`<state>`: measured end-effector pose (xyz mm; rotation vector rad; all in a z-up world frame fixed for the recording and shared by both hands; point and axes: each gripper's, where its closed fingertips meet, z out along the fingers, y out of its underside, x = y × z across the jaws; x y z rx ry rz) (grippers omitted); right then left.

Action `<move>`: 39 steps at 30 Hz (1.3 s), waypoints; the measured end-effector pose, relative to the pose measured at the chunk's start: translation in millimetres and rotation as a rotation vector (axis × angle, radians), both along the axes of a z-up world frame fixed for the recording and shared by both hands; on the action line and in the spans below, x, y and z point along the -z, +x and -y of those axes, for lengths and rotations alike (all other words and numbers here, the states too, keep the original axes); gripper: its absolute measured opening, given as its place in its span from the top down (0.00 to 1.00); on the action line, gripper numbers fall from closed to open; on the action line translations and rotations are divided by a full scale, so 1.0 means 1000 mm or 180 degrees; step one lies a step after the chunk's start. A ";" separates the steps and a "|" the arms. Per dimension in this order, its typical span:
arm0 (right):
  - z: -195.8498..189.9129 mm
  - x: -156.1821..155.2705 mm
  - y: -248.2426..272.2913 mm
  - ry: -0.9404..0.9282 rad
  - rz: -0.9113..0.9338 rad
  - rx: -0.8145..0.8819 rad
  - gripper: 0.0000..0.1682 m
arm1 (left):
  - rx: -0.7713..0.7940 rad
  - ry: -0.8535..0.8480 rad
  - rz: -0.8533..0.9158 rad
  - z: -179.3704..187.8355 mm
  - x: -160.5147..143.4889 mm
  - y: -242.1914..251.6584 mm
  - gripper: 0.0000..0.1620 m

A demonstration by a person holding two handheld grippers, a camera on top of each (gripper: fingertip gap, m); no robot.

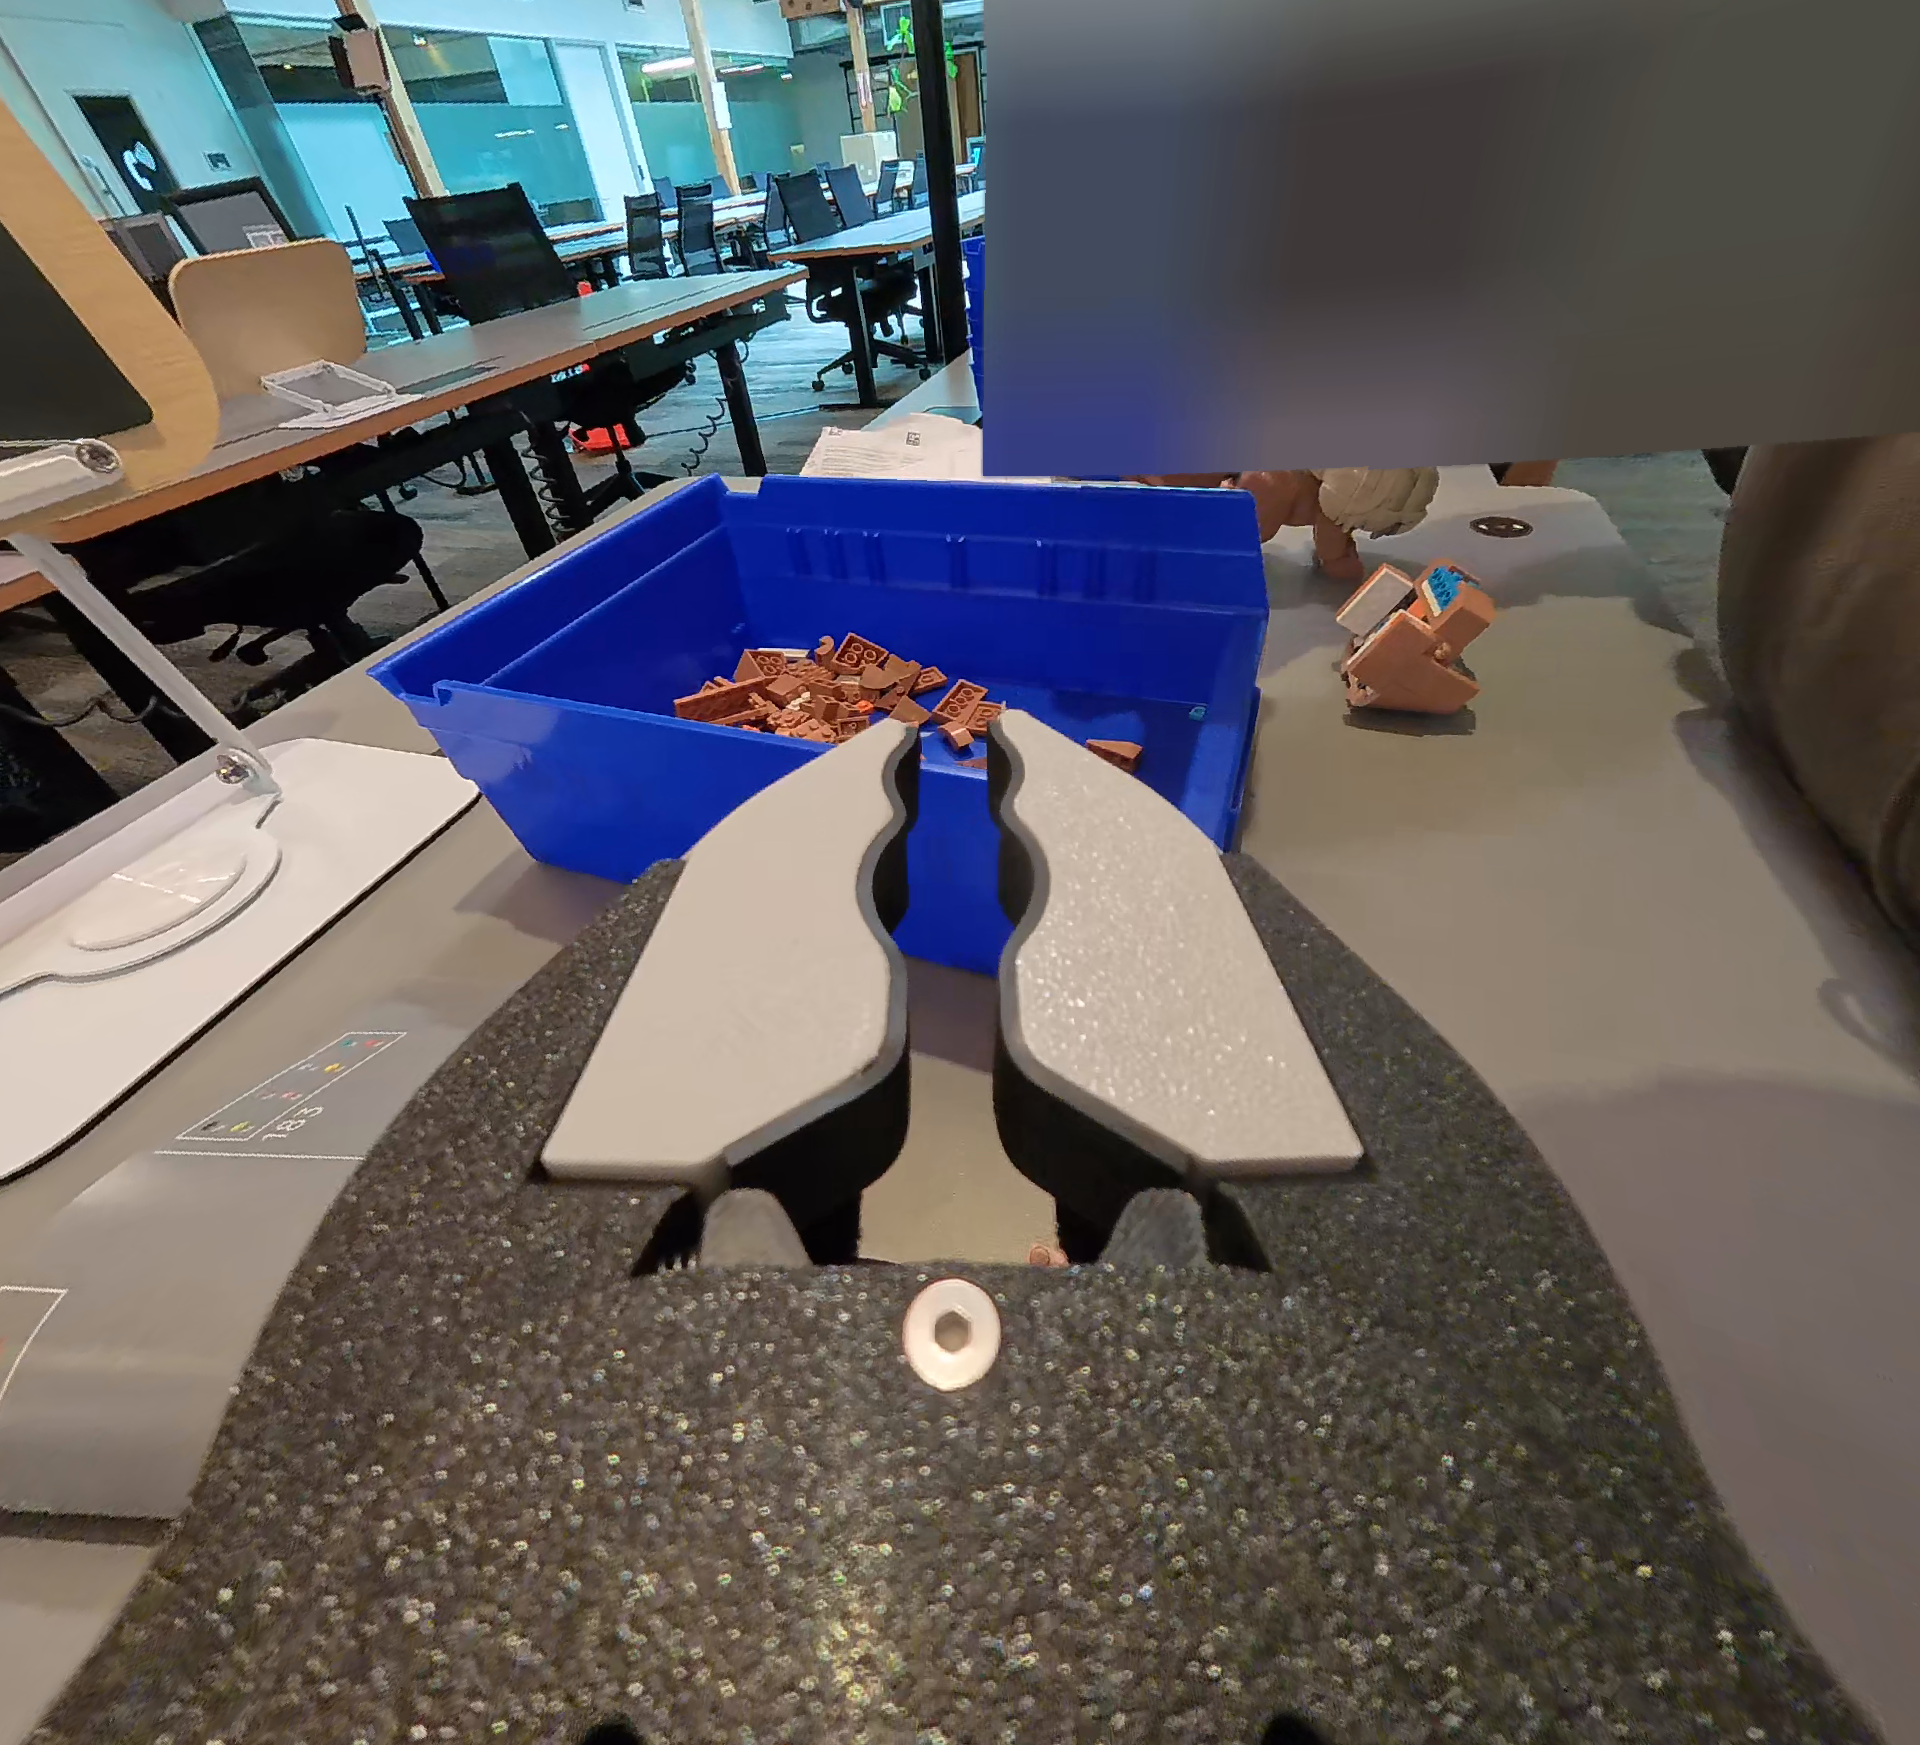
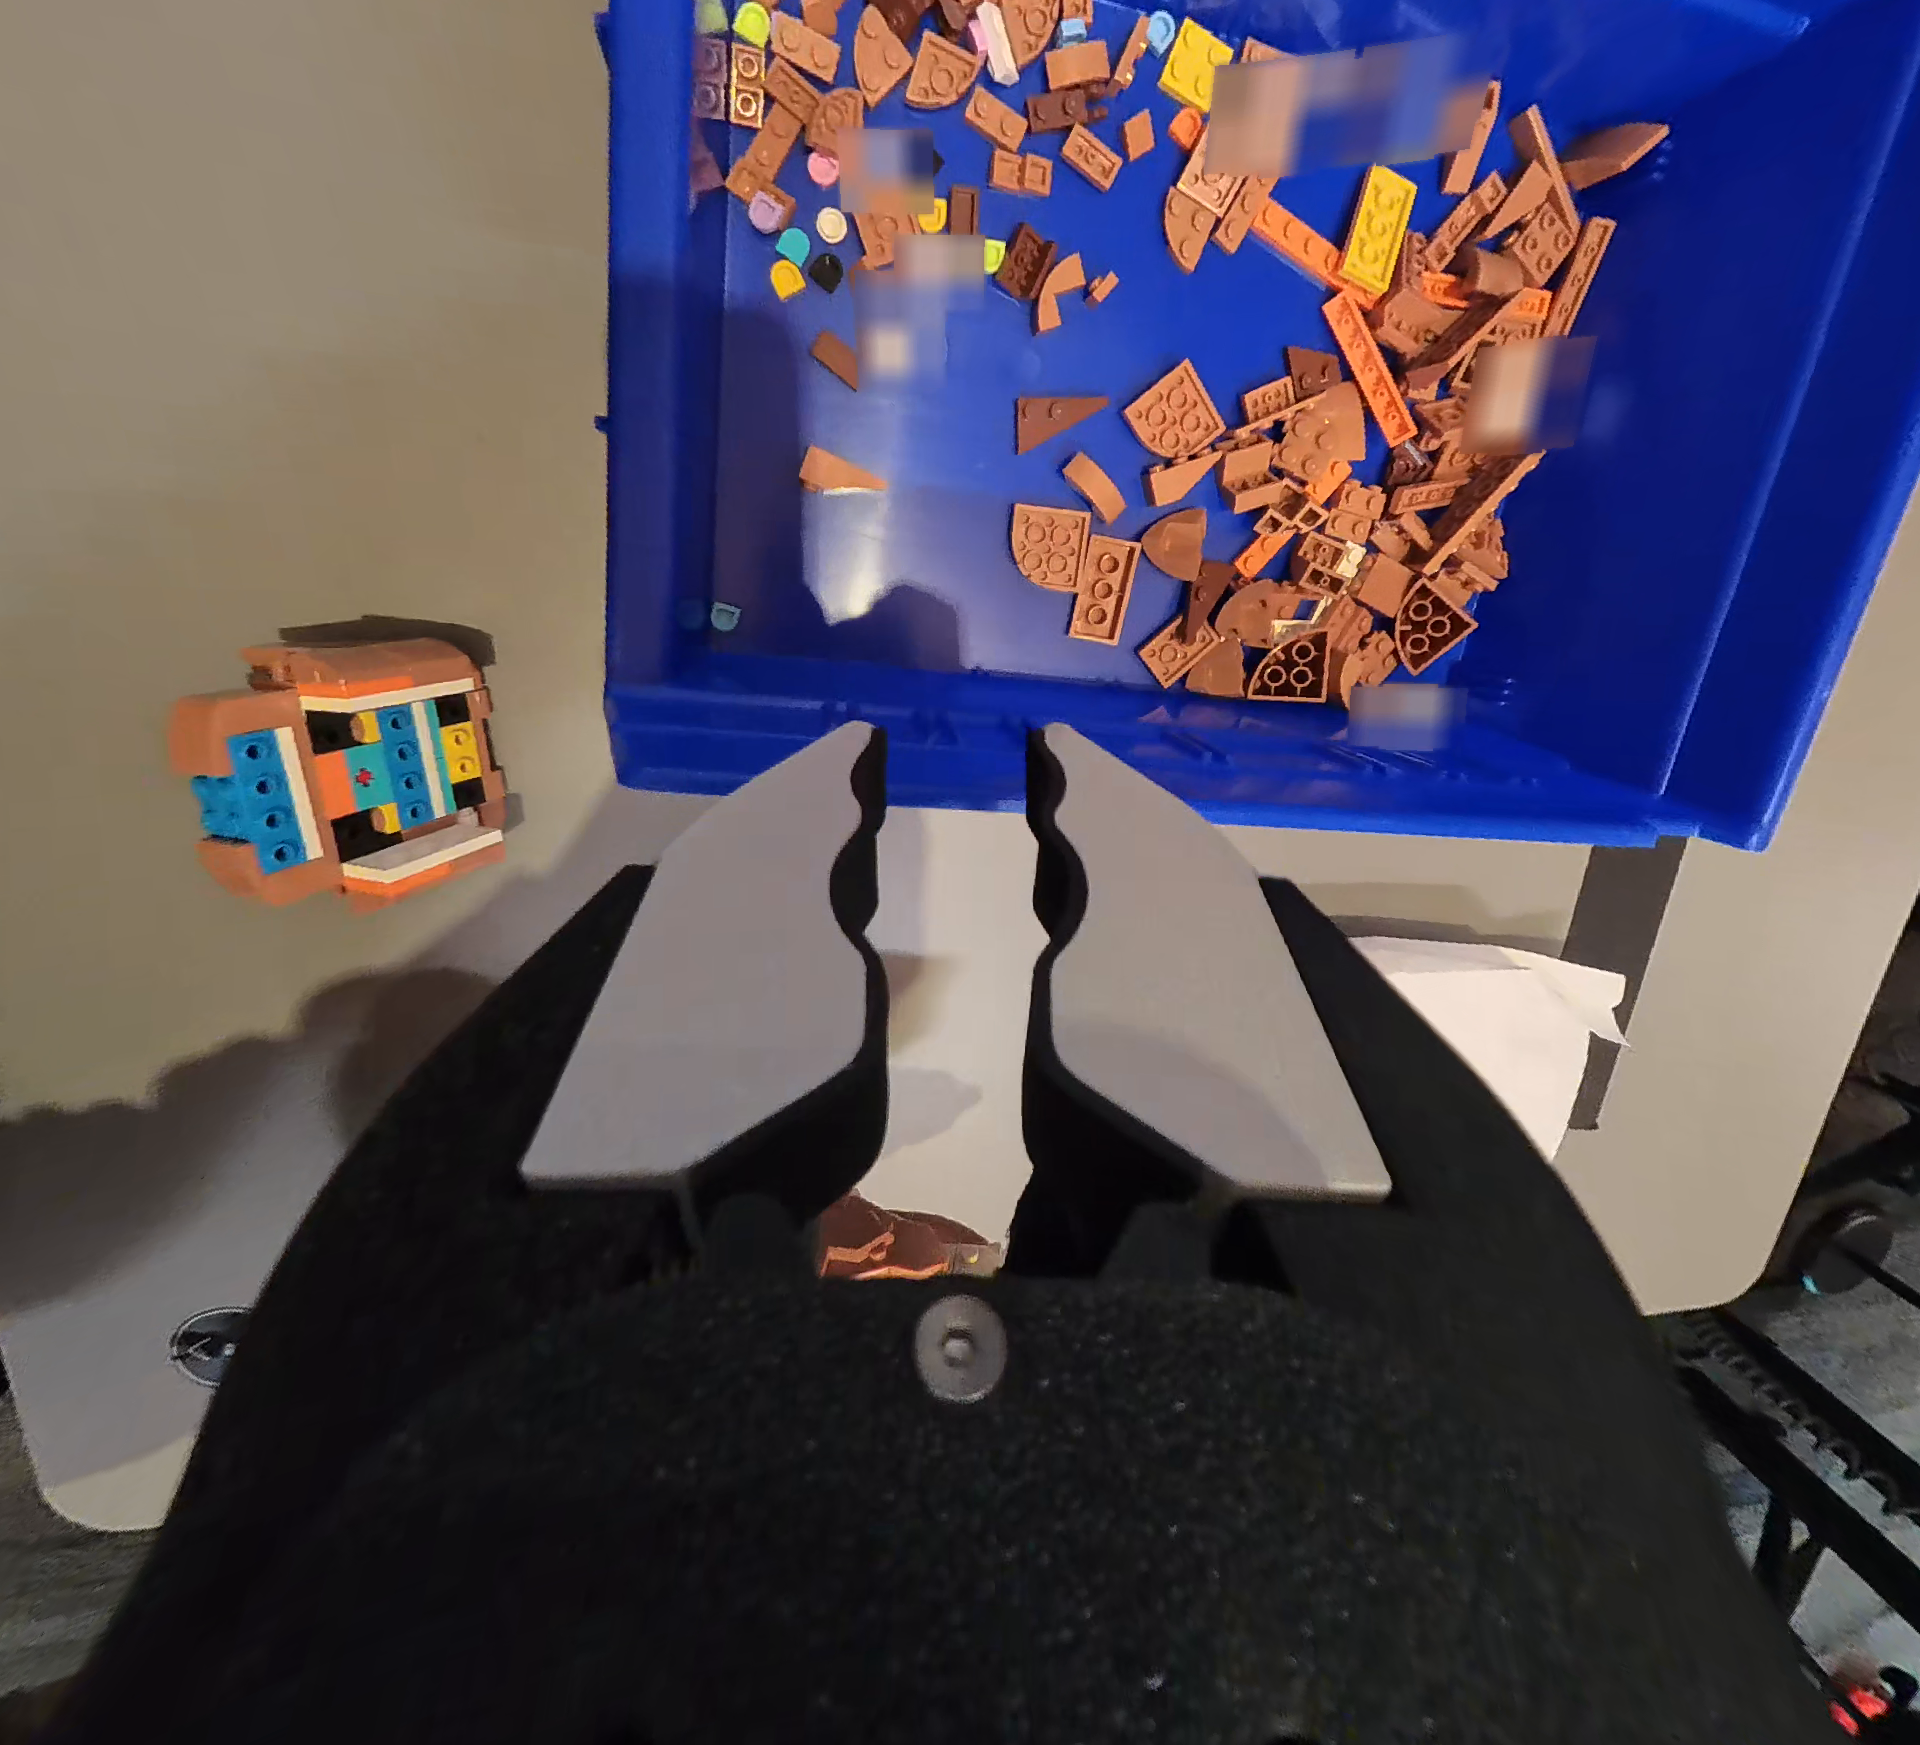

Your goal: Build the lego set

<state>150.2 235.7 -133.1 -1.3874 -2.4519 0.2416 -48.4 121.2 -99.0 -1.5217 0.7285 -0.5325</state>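
Observation:
A blue bin (image 1: pixel 623 760) (image 2: pixel 665 345) on the grey table holds many loose lego pieces (image 1: pixel 831 687) (image 2: pixel 1330 490), mostly brown, with some yellow, orange and small coloured ones. A partly built brown lego model (image 2: pixel 343 765) (image 1: pixel 1408 641) with blue, black, yellow and white bricks inside lies on the table beside the bin. My left gripper (image 1: pixel 954 734) is open and empty, just in front of the bin's near wall. My right gripper (image 2: pixel 956 739) is open and empty, above the bin's near edge, looking down.
A white monitor stand base (image 1: pixel 156 874) sits at the left in the left wrist view. White paper sheets (image 2: pixel 1455 1030) lie under the bin's edge. Another brown lego figure (image 1: pixel 1340 511) stands behind the bin. A person's arm (image 1: pixel 1829 656) is at the right. The table edge (image 2: pixel 1714 1228) is right. The tips of one gripper are about 25 cm away from the tips of the other.

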 end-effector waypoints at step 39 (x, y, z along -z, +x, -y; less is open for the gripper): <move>-0.041 -0.002 -0.070 0.0311 -0.0386 0.0073 0.85 | -0.0009 0.0000 -0.0005 -0.001 0.000 0.000 0.93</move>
